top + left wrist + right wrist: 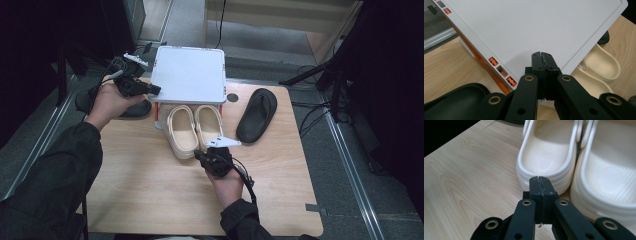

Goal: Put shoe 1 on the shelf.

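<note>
Left gripper (543, 56): jaws pressed together, nothing held; we hover it over the white rack top (189, 74), upper centre of high view.
Right gripper (541, 180): jaws closed flat, empty, tips just short of left cream clog's heel (546, 173).
Clogs' place: centre of high view, toes under rack.
Risk: w/ jaws closed we likely shove the clog (181, 131) fwd instead of gripping; it'd nudge its twin (209, 125) or a rack leg.
Count: 2 cream clogs, 2 black slippers (257, 114) (131, 108), 1 rack.

dim, soft overhead light, slight blur
</note>
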The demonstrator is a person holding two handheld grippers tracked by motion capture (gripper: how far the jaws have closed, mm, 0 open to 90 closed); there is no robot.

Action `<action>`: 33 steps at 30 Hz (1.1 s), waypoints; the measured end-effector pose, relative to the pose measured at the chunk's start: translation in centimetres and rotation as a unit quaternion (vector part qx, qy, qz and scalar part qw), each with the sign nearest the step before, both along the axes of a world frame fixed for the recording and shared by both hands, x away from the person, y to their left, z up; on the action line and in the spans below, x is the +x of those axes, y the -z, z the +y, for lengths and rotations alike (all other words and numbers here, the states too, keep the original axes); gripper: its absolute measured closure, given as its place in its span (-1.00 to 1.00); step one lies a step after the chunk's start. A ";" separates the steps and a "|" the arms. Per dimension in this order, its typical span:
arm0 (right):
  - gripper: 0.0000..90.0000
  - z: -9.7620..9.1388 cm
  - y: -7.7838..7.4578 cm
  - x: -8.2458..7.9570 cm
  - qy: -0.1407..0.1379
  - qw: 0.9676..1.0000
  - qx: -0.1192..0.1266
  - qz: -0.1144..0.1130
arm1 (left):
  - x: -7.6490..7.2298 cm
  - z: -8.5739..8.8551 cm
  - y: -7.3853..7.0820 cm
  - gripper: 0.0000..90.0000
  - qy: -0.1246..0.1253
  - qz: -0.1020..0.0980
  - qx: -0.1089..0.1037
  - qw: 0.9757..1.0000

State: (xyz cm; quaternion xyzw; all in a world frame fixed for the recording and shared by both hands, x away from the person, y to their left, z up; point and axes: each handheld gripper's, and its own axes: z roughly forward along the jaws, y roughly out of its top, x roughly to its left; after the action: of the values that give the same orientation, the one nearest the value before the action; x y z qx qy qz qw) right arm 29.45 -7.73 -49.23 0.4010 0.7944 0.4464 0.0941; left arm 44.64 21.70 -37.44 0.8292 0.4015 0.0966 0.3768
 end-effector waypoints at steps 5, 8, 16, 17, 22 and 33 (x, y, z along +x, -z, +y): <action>1.00 0.6 0.8 -0.3 -0.006 1.000 -0.005 0.006 | 0.0 0.0 0.0 1.00 0.001 -0.001 0.001 1.000; 1.00 1.0 1.2 -0.1 -0.009 1.000 -0.008 0.010 | 0.0 0.0 0.0 1.00 0.001 0.001 -0.002 1.000; 1.00 1.5 1.8 0.5 -0.006 1.000 -0.002 0.014 | 0.0 0.0 0.0 1.00 0.003 -0.001 -0.001 1.000; 1.00 1.6 1.8 0.6 -0.004 1.000 -0.001 0.013 | 0.0 0.0 0.0 1.00 0.004 -0.001 -0.001 1.000; 1.00 2.0 1.8 0.9 -0.006 1.000 -0.005 0.013 | 0.0 0.0 0.0 1.00 0.002 -0.001 -0.001 1.000; 1.00 3.4 1.5 1.9 -0.008 1.000 -0.014 0.017 | 0.0 0.0 0.0 1.00 0.002 -0.001 -0.002 1.000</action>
State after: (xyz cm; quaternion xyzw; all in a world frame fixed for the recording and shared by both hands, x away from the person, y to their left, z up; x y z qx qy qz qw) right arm 31.30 -4.37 -50.75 0.4009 0.8051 0.4294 0.0824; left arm 44.65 21.74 -37.49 0.8293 0.3992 0.0958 0.3791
